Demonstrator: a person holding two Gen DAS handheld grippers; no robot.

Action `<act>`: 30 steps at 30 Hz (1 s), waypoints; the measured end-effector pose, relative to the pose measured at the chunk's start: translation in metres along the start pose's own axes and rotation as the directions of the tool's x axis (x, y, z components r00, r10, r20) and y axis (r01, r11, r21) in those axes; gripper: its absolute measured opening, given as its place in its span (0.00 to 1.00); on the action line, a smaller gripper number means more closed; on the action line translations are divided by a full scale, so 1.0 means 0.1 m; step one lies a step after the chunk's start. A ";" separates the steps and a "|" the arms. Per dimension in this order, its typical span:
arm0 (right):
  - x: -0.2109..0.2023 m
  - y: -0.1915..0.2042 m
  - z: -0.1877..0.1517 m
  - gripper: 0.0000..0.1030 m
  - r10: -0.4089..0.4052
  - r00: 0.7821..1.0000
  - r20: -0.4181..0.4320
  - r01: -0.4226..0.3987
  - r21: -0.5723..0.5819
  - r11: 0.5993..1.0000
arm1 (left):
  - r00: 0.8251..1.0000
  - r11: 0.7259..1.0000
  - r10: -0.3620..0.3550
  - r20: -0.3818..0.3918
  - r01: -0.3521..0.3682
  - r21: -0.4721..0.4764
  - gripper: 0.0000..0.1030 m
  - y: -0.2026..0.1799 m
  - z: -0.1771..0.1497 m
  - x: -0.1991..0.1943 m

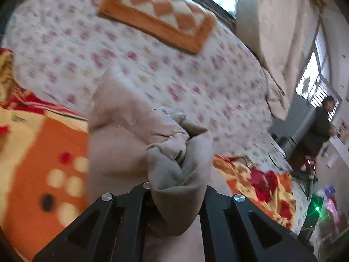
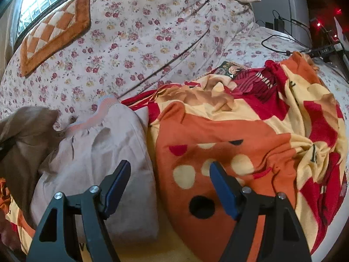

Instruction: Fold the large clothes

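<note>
On a bed, the pale beige garment (image 2: 98, 152) lies along the left edge of an orange, red and cream blanket (image 2: 229, 135), the landmark for everything here. Left of the blanket, the left gripper (image 1: 174, 187) is clamped tight on a bunched end of the garment (image 1: 170, 152), the cloth swelling out past the black arms; the bunching suggests a corner gathered so that one whole side can be carried over in a single fold. In the right wrist view, the garment's ribbed hem points away from the blanket's near edge, toward the floral sheet (image 2: 135, 43) beyond the blanket. Over the seam where garment meets blanket, the right gripper (image 2: 170, 174) hangs with its blue-padded jaws spread wide and nothing between them, apparently poised to pin or take the garment's right side. Beyond the blanket, an orange checked mat (image 2: 54, 32) rests on the sheet. Far right of the blanket, a person (image 1: 320, 126) stands by a window.
</note>
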State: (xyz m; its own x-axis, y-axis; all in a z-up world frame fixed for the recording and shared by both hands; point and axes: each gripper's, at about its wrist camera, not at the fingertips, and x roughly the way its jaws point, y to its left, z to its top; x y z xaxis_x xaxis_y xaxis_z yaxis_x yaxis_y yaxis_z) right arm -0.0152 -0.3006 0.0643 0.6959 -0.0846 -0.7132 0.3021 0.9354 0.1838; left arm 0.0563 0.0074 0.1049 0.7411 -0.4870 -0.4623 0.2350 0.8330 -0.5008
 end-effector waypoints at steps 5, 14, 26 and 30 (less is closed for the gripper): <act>0.01 -0.03 0.03 0.77 0.002 1.000 0.002 -0.002 0.016 1.000 | 0.998 0.998 -0.019 -0.065 0.023 0.060 0.00 -0.31 -0.25 0.22; -0.04 -0.22 0.10 0.77 0.000 1.000 0.025 -0.003 0.116 0.993 | 0.992 0.993 -0.118 -0.035 0.119 0.018 0.00 -0.69 -0.06 0.16; -0.01 -0.35 0.10 0.77 0.005 1.000 0.008 -0.006 0.175 0.985 | 0.959 0.978 -0.096 -0.266 0.140 0.152 0.01 -0.98 -0.83 0.78; -0.01 -0.39 0.10 0.76 -0.012 1.000 0.010 0.010 0.179 0.984 | 0.958 0.973 -0.123 -0.260 0.168 0.159 0.08 -0.97 -0.81 0.65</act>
State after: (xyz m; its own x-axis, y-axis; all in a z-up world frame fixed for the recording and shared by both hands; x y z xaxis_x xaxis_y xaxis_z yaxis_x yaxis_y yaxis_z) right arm -0.0213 -0.3405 0.0651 0.6988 -0.0990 -0.7084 0.4205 0.8580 0.2948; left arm 0.0310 -0.1267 0.0643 0.5174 -0.6374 -0.5709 0.4534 0.7700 -0.4489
